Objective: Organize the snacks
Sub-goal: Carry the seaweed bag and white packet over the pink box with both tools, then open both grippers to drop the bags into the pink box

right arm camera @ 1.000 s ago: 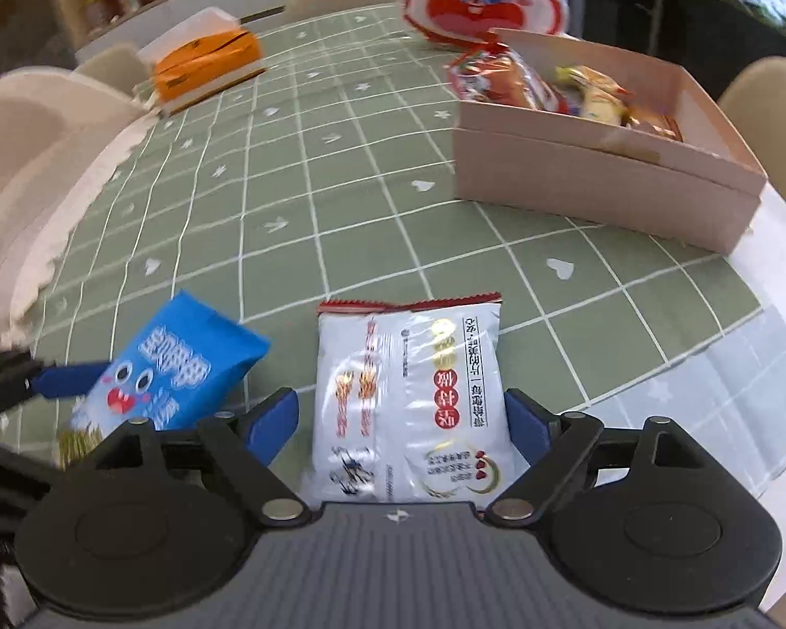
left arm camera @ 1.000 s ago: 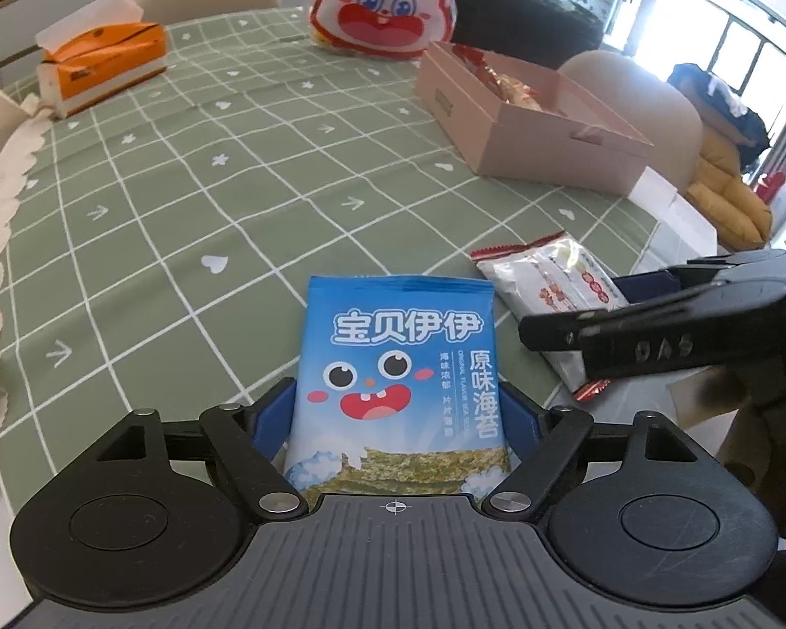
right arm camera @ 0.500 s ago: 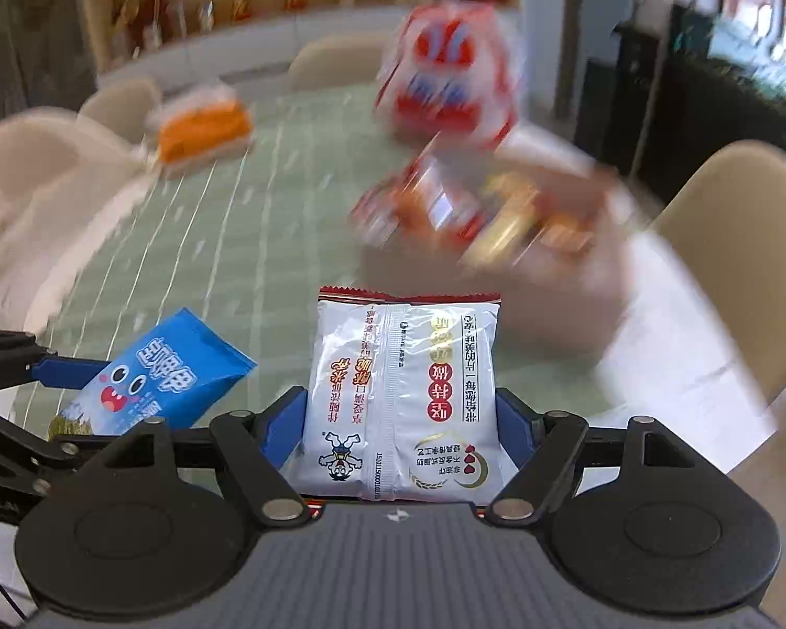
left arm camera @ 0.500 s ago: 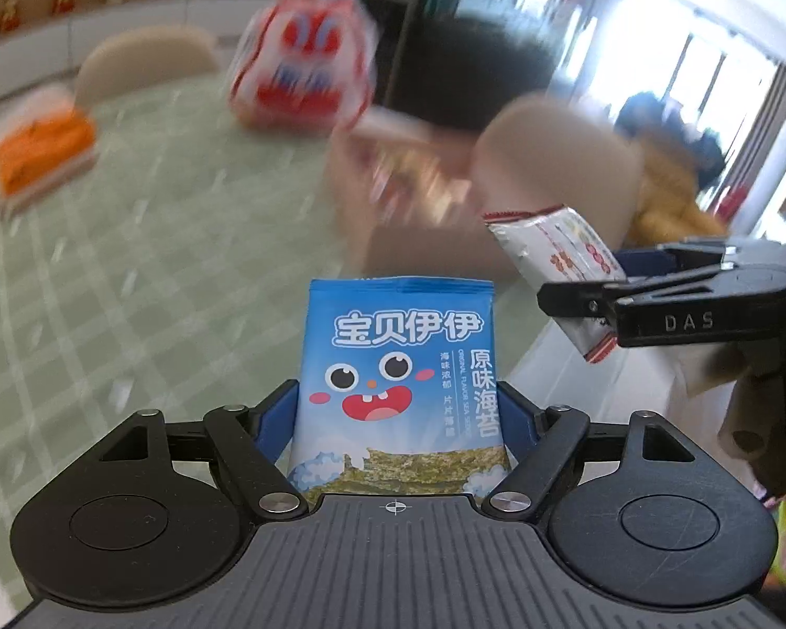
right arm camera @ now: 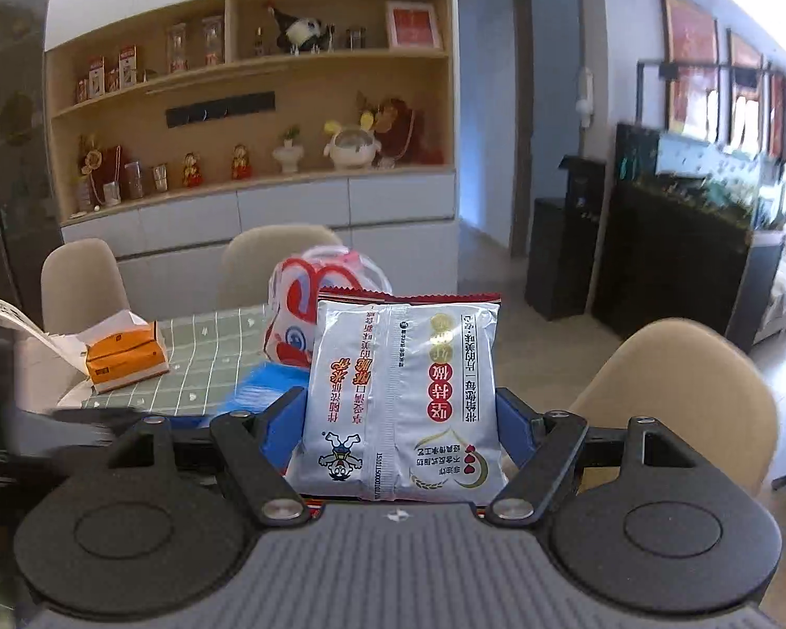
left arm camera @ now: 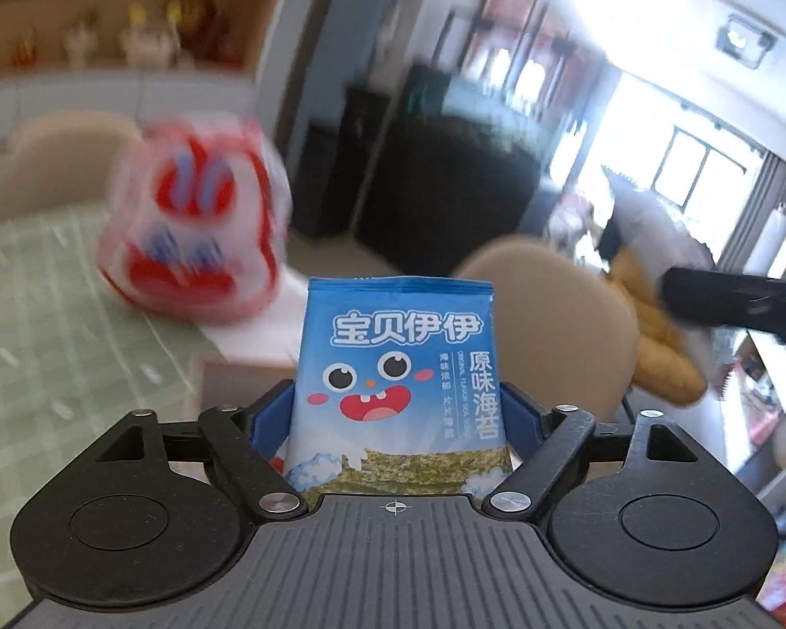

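Standing upright, the blue seaweed packet is clamped between the jaws of the left gripper, above the counter. The white rice-cracker packet is gripped by the right gripper. A rabbit-face bag is seen at 10 o'clock.

In the left wrist view, everything beyond the fingers is smeared: the red-and-white rabbit-face snack bag ahead-left of the fingers has no readable detail, and the pale pink cardboard box shows only a blurred corner beside the left finger. The lower edge of the blue seaweed snack packet is hidden behind the grey gripper body. In the right wrist view, the silver-white rice cracker packet between the fingers covers most of the rabbit bag, and a blurred dark shape fills the space left of the fingers.
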`<state>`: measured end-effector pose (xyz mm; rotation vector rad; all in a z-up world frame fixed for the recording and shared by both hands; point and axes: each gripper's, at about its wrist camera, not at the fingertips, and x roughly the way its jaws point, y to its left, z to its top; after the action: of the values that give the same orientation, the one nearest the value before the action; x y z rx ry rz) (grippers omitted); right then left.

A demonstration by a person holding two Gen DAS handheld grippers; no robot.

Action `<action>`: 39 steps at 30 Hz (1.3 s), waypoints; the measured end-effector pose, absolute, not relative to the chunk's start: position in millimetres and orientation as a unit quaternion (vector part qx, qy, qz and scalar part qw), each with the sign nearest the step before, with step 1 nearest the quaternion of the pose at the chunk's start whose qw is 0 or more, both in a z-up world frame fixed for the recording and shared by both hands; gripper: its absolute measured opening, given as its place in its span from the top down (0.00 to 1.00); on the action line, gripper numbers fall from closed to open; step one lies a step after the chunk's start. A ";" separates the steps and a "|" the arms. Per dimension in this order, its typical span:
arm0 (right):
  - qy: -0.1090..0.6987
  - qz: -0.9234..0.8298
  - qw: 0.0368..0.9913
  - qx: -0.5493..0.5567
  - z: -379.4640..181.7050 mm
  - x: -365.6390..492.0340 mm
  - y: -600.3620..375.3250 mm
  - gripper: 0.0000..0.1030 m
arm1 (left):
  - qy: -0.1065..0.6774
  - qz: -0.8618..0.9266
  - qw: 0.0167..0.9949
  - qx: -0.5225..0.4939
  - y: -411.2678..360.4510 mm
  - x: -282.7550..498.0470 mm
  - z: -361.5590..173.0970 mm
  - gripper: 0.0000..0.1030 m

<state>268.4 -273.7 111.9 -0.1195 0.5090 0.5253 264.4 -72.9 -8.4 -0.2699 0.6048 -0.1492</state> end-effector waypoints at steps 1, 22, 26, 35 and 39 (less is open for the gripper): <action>0.261 0.261 0.928 -0.058 105.1 281.2 -273.5 0.26 | 0.322 -0.075 0.935 -0.128 -76.5 281.2 -24.4 0.14; 0.480 0.328 0.813 -0.038 -66.5 416.2 -177.1 0.29 | 0.318 0.007 0.944 -0.083 -56.0 265.7 -53.9 0.20; 0.500 0.347 0.793 0.003 -60.0 414.0 -192.8 0.27 | 0.309 0.028 0.937 -0.160 -36.1 236.3 -38.8 0.20; 0.463 0.299 0.835 0.007 -36.2 359.9 -212.6 0.26 | 0.298 0.085 0.924 -0.224 3.3 176.5 -9.6 0.21; 0.422 0.282 0.861 0.036 -15.6 341.2 -215.2 0.26 | 0.316 0.083 0.924 -0.197 6.5 156.6 -4.6 0.27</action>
<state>341.2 -215.2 -15.6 0.0749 0.8855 0.5908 156.6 6.5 -4.6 -0.4039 0.6493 0.1706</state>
